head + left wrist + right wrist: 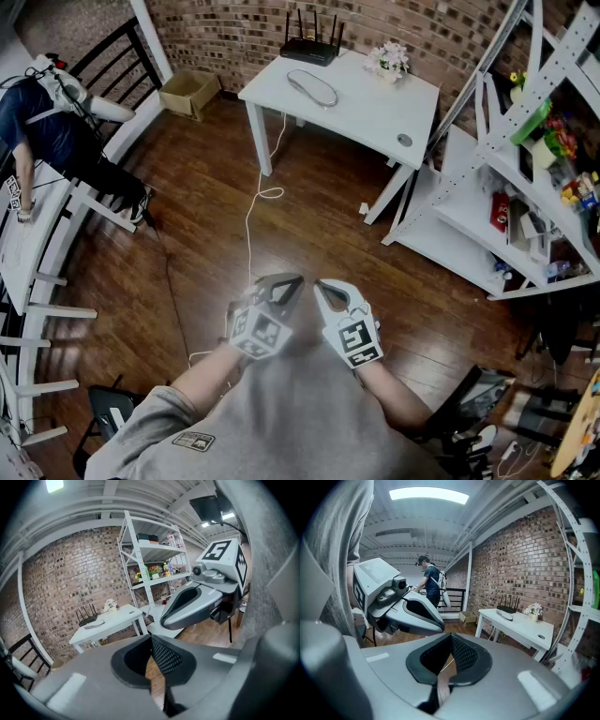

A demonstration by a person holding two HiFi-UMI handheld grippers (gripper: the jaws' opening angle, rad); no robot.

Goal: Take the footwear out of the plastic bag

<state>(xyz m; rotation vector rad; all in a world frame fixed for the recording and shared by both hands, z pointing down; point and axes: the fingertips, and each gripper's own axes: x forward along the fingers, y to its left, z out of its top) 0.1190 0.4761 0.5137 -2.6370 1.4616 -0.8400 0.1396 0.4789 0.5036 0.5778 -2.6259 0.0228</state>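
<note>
No plastic bag or footwear shows in any view. In the head view both grippers are held close together in front of the person's chest, above the wooden floor (206, 216). My left gripper (291, 280) is shut, its jaws meeting at the tip with nothing between them; its own view shows the same left gripper (151, 640). My right gripper (322, 287) is shut and empty too, as the right gripper (450, 638) shows in its own view. Each gripper view also catches the other gripper beside it, tips almost side by side.
A white table (375, 108) stands ahead against the brick wall, with a router (311, 47) and a small flower pot (389, 62). A white shelf rack (525, 192) fills the right. A white cable (251, 220) runs over the floor. Another person (47, 131) stands far left by a railing; a cardboard box (187, 91) is beyond.
</note>
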